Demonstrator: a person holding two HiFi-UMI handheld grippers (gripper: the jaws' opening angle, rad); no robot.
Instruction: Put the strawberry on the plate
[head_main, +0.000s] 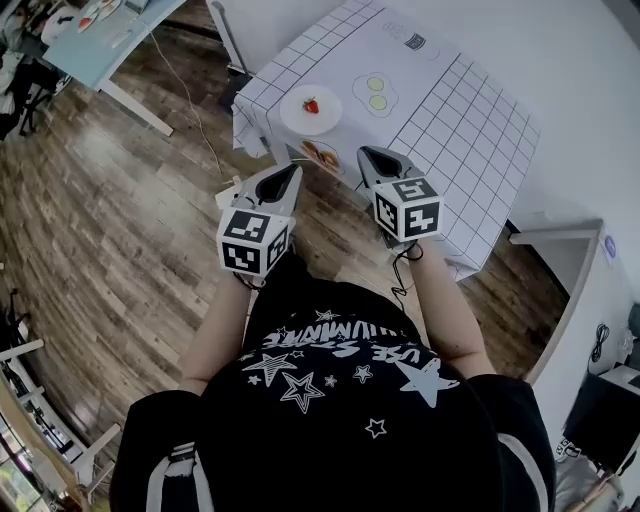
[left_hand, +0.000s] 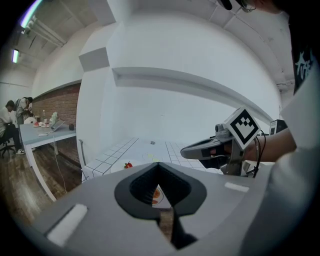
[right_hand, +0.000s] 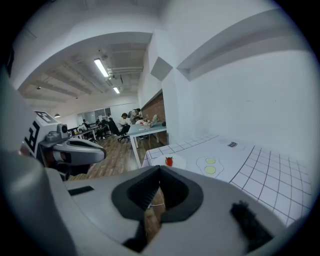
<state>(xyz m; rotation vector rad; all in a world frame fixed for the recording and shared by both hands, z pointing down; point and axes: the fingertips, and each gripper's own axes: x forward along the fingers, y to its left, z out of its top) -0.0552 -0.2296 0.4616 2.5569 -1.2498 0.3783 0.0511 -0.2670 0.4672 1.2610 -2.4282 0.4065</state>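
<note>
A red strawberry stands on a small white plate near the left corner of the white grid-patterned table. The same strawberry and plate show far ahead in the right gripper view, and the berry is small in the left gripper view. My left gripper and right gripper hang side by side in front of my body, short of the table's near edge. Both are shut, with nothing between the jaws. From the left gripper view, the right gripper is off to the right.
Fried eggs are printed on the cloth beside the plate, and an orange picture lies at the near edge. A light blue desk stands at the far left on the wooden floor. People sit at distant desks.
</note>
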